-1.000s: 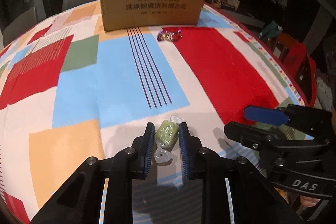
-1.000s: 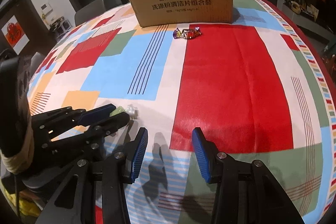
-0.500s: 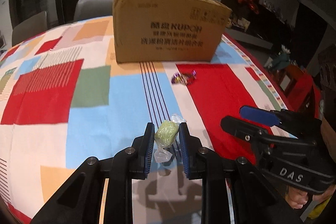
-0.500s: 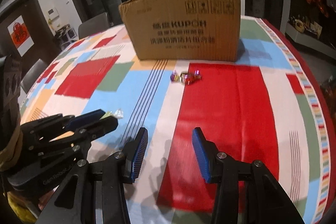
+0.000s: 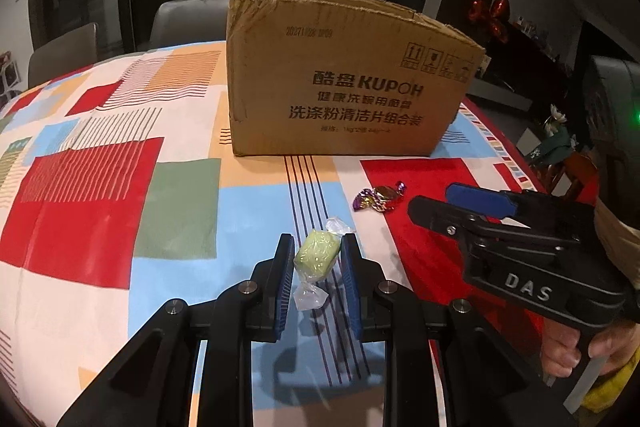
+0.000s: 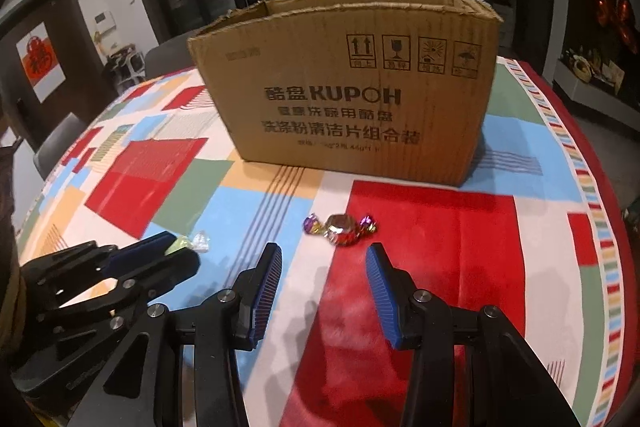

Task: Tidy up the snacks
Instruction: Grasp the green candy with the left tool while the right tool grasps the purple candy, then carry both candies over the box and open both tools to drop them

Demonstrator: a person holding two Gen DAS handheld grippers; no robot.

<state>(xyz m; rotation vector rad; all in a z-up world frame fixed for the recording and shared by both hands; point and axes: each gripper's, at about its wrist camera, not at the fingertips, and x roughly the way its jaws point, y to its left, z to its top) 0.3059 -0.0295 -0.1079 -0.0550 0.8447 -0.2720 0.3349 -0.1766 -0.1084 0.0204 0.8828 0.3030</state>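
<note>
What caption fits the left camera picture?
Left gripper pinches a green candy before the box.

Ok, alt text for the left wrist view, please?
The left gripper holds a green candy above a patchwork tablecloth. Ahead stands an open cardboard box, with a purple candy before it and the right gripper alongside.

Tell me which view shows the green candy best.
Left wrist view. The green candy sits whole and near, clamped between the left gripper pads, with both clear wrapper twists visible. In the right wrist view only a sliver of it and one wrapper twist poke out past the left gripper's fingers, at the frame's left.
</note>
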